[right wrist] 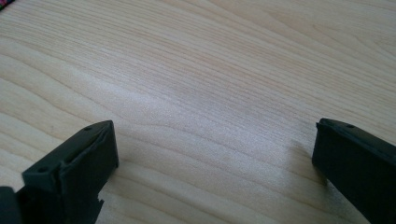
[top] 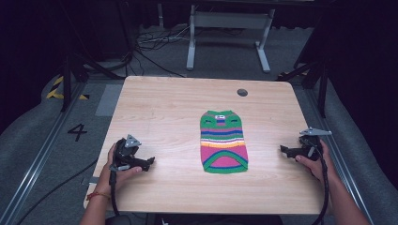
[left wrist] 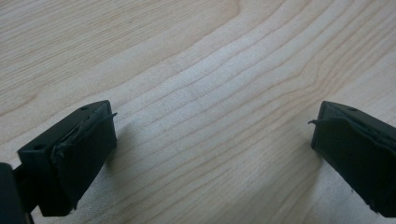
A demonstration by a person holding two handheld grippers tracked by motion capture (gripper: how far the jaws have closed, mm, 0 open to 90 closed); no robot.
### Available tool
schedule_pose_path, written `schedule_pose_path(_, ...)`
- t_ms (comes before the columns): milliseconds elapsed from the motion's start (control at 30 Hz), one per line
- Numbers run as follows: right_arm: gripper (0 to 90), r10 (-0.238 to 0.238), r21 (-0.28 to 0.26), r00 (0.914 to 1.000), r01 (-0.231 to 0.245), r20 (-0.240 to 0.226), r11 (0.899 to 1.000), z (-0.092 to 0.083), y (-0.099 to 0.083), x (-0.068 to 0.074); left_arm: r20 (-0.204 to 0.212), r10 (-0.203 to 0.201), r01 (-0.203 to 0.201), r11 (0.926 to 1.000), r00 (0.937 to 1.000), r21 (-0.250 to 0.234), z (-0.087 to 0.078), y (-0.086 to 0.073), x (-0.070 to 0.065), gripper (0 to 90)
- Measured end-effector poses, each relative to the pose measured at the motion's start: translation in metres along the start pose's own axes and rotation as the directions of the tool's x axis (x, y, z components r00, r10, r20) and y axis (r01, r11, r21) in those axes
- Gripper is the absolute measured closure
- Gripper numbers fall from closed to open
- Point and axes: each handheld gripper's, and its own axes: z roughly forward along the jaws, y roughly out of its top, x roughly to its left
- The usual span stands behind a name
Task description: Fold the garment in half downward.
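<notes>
Room: dark studio, grey carpet, cables and a white frame leg behind a pale wood desk [top: 155,108], with a floor marker "4" off to the left.
Left claw [top: 149,163]: sits low on the desk near the left edge, pointed toward the middle. Jaws wide apart, nothing between them.
Sweater [top: 224,141]: tiny striped knit thing (green, pink, blue, yellow), lying flat in the middle of the desk with its neck pointing away from the person. Well apart from both claws.
Right claw [top: 284,150]: mirror deal near the right edge, jaws spread, holding nothing.
Risk: my guess is a flat knit like this is hard to pinch, so one layer gets grabbed and the whole thing drags or bunches. Uneven pulls from the two sides would skew it.
Views: high view gives the whole layout. Left gripper view is just grain between black pads [left wrist: 77,154]. Right gripper view catches a sliver of colourful knit at its top left corner.
</notes>
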Motion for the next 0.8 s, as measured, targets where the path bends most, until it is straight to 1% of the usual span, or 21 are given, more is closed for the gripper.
schedule_pose_path(167, 0.7, -0.011, 0.005, 0.9999, 0.011, -0.011, 1.000, 0.000, 0.000, -0.002, 0.005, 0.010, -0.010, 0.9999, 0.9999, 0.006, 0.001, 0.002, 0.001, 0.6)
schedule_pose_path(200, 0.6, -0.015, 0.006, 0.9998, 0.015, -0.016, 1.000, -0.001, 0.000, -0.002, 0.006, 0.011, -0.011, 0.9999, 0.9999, 0.000, 0.001, 0.002, 0.001, 0.6)
schedule_pose_path(267, 0.8, -0.020, 0.011, 0.9996, 0.020, -0.021, 1.000, -0.001, 0.000, -0.003, 0.000, 0.010, -0.010, 0.9999, 1.0000, 0.001, 0.002, 0.003, 0.002, 0.9)
schedule_pose_path(300, 2.1, -0.023, 0.017, 0.9994, 0.023, -0.025, 1.000, -0.001, 0.001, -0.003, 0.005, 0.013, -0.013, 0.9999, 0.9999, 0.006, 0.002, 0.004, 0.002, 1.0)
schedule_pose_path(333, 5.3, -0.031, 0.018, 0.9992, 0.032, -0.027, 0.999, -0.002, 0.001, -0.004, 0.012, 0.013, -0.013, 0.9999, 0.9998, 0.002, 0.003, 0.005, 0.001, 2.1)
schedule_pose_path(367, 11.1, -0.037, 0.017, 0.9984, 0.038, -0.042, 0.999, -0.004, 0.002, -0.003, 0.027, 0.024, -0.024, 0.9997, 0.9994, -0.008, 0.003, 0.006, 0.001, 5.0)
schedule_pose_path(400, 18.1, -0.048, 0.010, 0.9972, 0.049, -0.057, 0.999, -0.005, 0.002, -0.003, 0.029, 0.037, -0.036, 0.9992, 0.9989, -0.019, 0.003, 0.007, 0.002, 8.6)
schedule_pose_path(433, 21.9, -0.059, 0.007, 0.9957, 0.059, -0.072, 0.998, -0.006, 0.003, -0.003, 0.041, 0.049, -0.048, 0.9985, 0.9980, -0.026, 0.002, 0.007, 0.001, 13.4)
schedule_pose_path(467, 21.4, -0.065, 0.006, 0.9947, 0.066, -0.079, 0.998, -0.007, 0.004, -0.003, 0.052, 0.054, -0.052, 0.9981, 0.9972, -0.032, 0.002, 0.008, 0.000, 18.8)
schedule_pose_path(500, 19.8, -0.067, 0.005, 0.9948, 0.067, -0.078, 0.998, -0.007, 0.004, -0.002, 0.057, 0.067, -0.066, 0.9976, 0.9961, -0.023, 0.003, 0.010, 0.000, 21.4)
schedule_pose_path(533, 20.3, -0.071, 0.004, 0.9941, 0.072, -0.081, 0.997, -0.007, 0.005, -0.002, 0.068, 0.076, -0.075, 0.9971, 0.9948, -0.012, 0.003, 0.012, -0.001, 21.3)
schedule_pose_path(567, 22.7, -0.073, 0.003, 0.9933, 0.074, -0.090, 0.997, -0.008, 0.005, -0.001, 0.086, 0.074, -0.074, 0.9972, 0.9935, -0.007, 0.003, 0.015, -0.002, 22.1)
schedule_pose_path(633, 23.9, -0.080, -0.001, 0.9909, 0.080, -0.108, 0.997, -0.008, 0.006, 0.001, 0.095, 0.094, -0.094, 0.9956, 0.9910, -0.007, 0.003, 0.020, -0.002, 26.7)
schedule_pose_path(667, 25.0, -0.090, -0.001, 0.9897, 0.090, -0.111, 0.996, -0.008, 0.007, 0.003, 0.097, 0.093, -0.092, 0.9957, 0.9909, -0.010, 0.003, 0.023, -0.003, 26.0)
schedule_pose_path(700, 25.9, -0.097, -0.006, 0.9890, 0.097, -0.112, 0.995, -0.009, 0.009, 0.005, 0.087, 0.110, -0.110, 0.9939, 0.9901, -0.010, 0.003, 0.026, -0.004, 25.8)
schedule_pose_path(733, 25.9, -0.107, -0.015, 0.9878, 0.106, -0.113, 0.994, -0.009, 0.010, 0.006, 0.091, 0.111, -0.111, 0.9938, 0.9896, -0.004, 0.004, 0.028, -0.006, 27.0)
schedule_pose_path(767, 25.9, -0.108, -0.011, 0.9866, 0.107, -0.122, 0.994, -0.010, 0.012, 0.008, 0.091, 0.123, -0.123, 0.9924, 0.9882, -0.006, 0.005, 0.032, -0.006, 26.9)
schedule_pose_path(800, 25.9, -0.105, -0.011, 0.9858, 0.104, -0.131, 0.994, -0.011, 0.015, 0.010, 0.094, 0.123, -0.123, 0.9924, 0.9879, -0.007, 0.005, 0.036, -0.007, 26.9)
